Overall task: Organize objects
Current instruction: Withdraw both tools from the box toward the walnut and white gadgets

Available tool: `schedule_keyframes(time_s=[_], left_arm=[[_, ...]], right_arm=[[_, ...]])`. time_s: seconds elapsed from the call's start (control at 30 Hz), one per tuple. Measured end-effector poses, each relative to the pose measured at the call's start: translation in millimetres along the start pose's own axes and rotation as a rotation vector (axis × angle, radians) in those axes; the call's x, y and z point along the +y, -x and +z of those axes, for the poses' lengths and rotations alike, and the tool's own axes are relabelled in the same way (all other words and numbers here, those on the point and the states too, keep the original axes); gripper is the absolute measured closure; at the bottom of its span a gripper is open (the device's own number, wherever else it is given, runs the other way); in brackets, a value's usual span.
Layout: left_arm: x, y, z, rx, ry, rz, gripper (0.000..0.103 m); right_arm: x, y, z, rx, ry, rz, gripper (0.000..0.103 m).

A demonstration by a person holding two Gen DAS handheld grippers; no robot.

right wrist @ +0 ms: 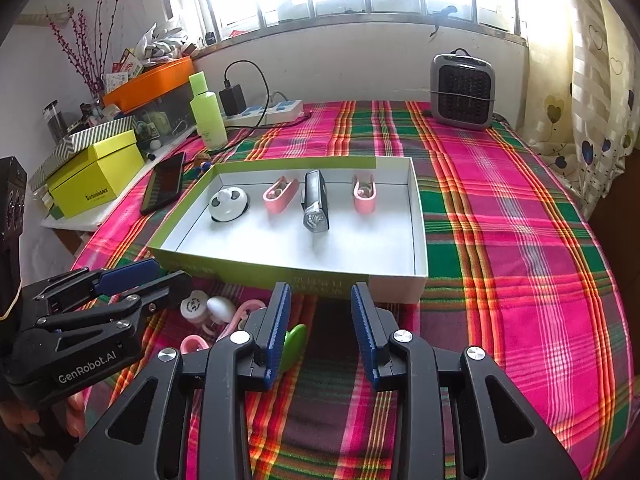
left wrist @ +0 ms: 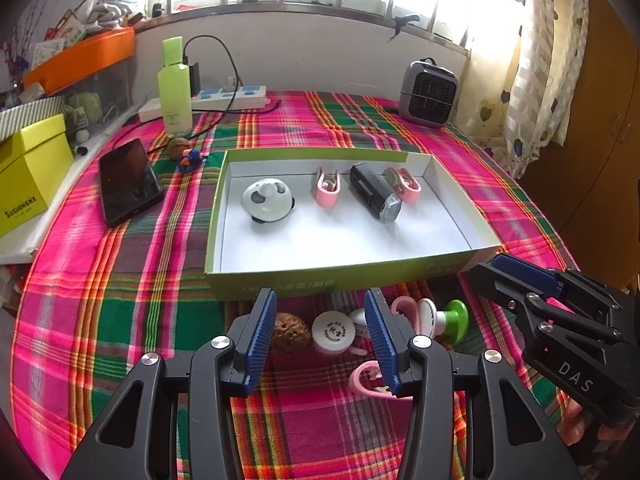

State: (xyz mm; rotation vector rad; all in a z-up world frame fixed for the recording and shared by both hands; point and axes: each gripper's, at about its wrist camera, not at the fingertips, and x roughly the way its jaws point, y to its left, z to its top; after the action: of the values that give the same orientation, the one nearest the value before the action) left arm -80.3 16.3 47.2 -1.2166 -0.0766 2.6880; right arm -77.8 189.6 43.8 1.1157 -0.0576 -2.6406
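Both black blue-padded grippers, left (left wrist: 320, 336) and right (right wrist: 320, 328), are held part-open and empty over the crowded small items (left wrist: 360, 332) at the shallow green-edged cardboard tray's (left wrist: 344, 276) 6 o'clock side, where a neighbouring piece may be knocked.

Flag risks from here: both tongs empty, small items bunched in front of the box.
1. The walnut, white cap and pink clips crowd together between the left tongs; closing may pinch two or knock one away.
2. The right tongs hang close beside; they may collide.
3. The box near wall stands right behind the pile.
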Motion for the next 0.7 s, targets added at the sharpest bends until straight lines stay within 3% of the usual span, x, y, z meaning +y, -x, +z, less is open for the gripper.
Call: schedule_keyframes(time_s=[0.3, 0.43, 0.7], left_arm=[[21, -3, -14, 0.025, 0.048, 0.016, 0.058], [33, -5, -18, 0.035, 0.086, 0.018, 0.057], [38, -6, -18, 0.031, 0.101, 0.001, 0.056]], right_arm=[[11, -8, -13, 0.04, 0.006, 0.079, 0.07], [15, -10, -16, 0.048, 0.004, 0.086, 0.056], [18, -16, -18, 0.065, -0.006, 0.088, 0.056]])
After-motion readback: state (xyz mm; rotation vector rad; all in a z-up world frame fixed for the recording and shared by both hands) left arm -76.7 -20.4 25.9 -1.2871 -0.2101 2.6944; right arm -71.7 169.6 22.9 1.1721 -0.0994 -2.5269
